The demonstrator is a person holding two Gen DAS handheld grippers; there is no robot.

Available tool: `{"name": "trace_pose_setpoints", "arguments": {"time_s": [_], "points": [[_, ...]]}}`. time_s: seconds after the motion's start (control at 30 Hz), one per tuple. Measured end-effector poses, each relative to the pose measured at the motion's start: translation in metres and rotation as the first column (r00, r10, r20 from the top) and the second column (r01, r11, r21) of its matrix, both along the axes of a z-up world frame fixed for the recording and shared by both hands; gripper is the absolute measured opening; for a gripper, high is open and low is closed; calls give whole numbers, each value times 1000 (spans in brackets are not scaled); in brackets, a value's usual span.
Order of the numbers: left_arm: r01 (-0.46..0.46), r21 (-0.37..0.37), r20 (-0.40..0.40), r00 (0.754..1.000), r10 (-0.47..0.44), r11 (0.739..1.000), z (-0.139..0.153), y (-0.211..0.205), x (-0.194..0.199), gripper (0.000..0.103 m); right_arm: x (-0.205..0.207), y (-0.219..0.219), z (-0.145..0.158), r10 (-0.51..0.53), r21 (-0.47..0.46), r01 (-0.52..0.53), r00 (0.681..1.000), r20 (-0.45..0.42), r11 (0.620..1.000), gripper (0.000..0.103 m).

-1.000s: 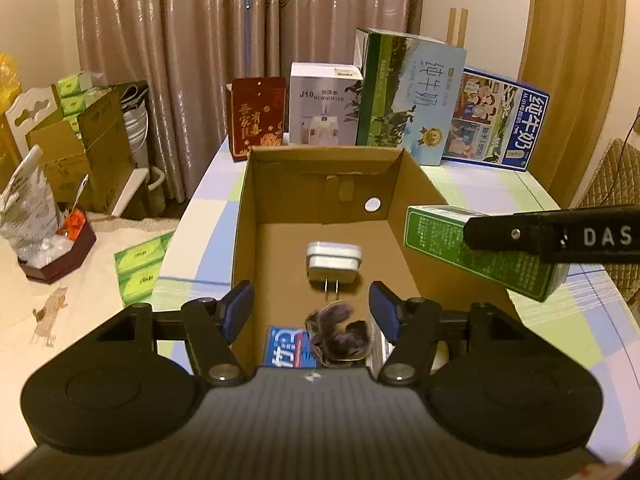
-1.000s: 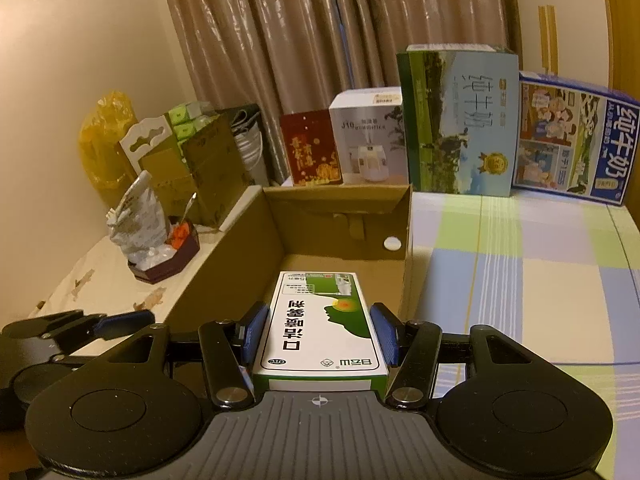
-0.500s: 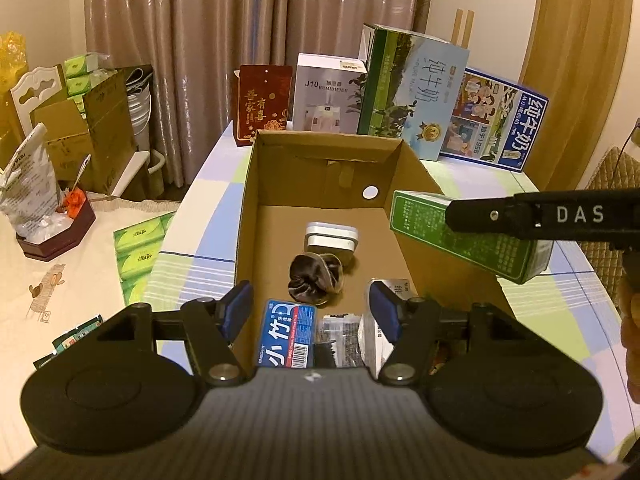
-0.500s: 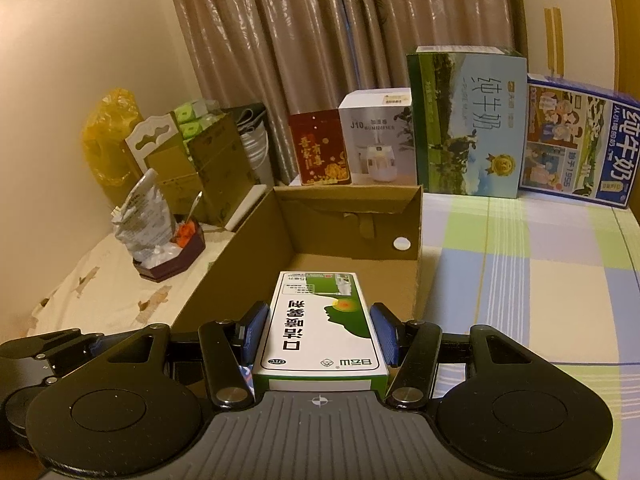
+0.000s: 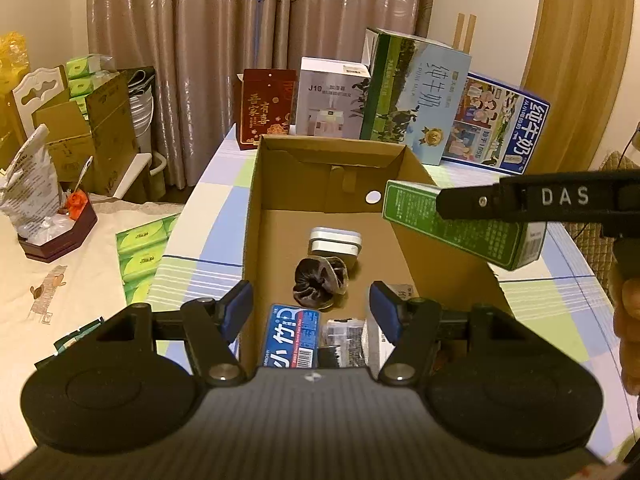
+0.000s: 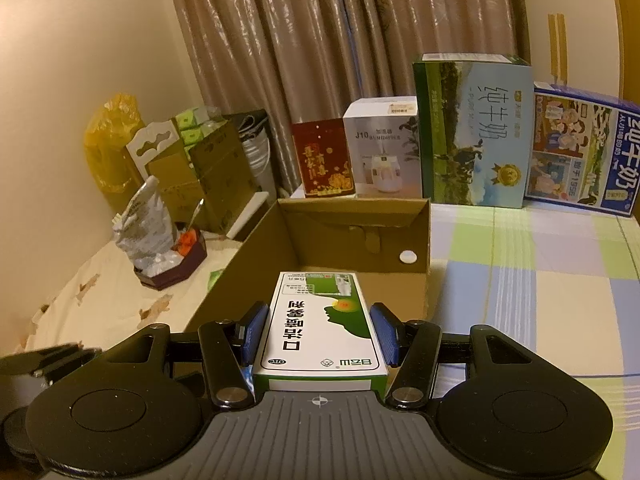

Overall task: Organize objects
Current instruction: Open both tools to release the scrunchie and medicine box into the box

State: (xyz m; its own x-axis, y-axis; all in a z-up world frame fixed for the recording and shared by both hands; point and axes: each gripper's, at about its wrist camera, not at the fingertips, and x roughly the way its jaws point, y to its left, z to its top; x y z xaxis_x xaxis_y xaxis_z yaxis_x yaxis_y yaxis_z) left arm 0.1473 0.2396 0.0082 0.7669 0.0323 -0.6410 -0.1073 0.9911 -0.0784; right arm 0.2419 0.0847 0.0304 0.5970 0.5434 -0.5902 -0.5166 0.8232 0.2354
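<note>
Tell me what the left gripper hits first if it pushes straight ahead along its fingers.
Probably the dark scrunchie on the cardboard box floor: it lies dead ahead between the open left gripper fingers, nearer than the white charger. Depth is uncertain.

Behind checked tablecloth point(image 6: 560, 288): curtain point(image 5: 224, 40), red box point(image 5: 266, 108), white humidifier box point(image 5: 332, 98), green milk carton point(image 5: 412, 100), blue milk carton point(image 5: 500, 124); left of tablecloth: tissue packs point(image 5: 140, 256), dark tray point(image 5: 60, 236), yellow bag point(image 6: 110, 148).
</note>
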Motion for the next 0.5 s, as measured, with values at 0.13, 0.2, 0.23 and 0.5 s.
{"name": "trace_pose_setpoints", "arguments": {"time_s": [0.13, 0.2, 0.23, 0.5], "points": [[-11, 1, -5, 1000, 11, 1000, -2, 6, 0, 60, 12, -3, -4, -28, 62, 28, 1000, -12, 998, 77], [-16, 0, -5, 1000, 16, 1000, -2, 8, -1, 60, 13, -10, -5, -30, 90, 31, 999, -20, 995, 78], [-18, 0, -6, 1000, 18, 1000, -3, 9, -2, 60, 12, -13, -4, -34, 85, 35, 999, -18, 996, 78], [-30, -14, -7, 1000, 30, 999, -4, 9, -6, 66, 1, -35, -13, -69, 60, 72, 996, -62, 996, 82]]}}
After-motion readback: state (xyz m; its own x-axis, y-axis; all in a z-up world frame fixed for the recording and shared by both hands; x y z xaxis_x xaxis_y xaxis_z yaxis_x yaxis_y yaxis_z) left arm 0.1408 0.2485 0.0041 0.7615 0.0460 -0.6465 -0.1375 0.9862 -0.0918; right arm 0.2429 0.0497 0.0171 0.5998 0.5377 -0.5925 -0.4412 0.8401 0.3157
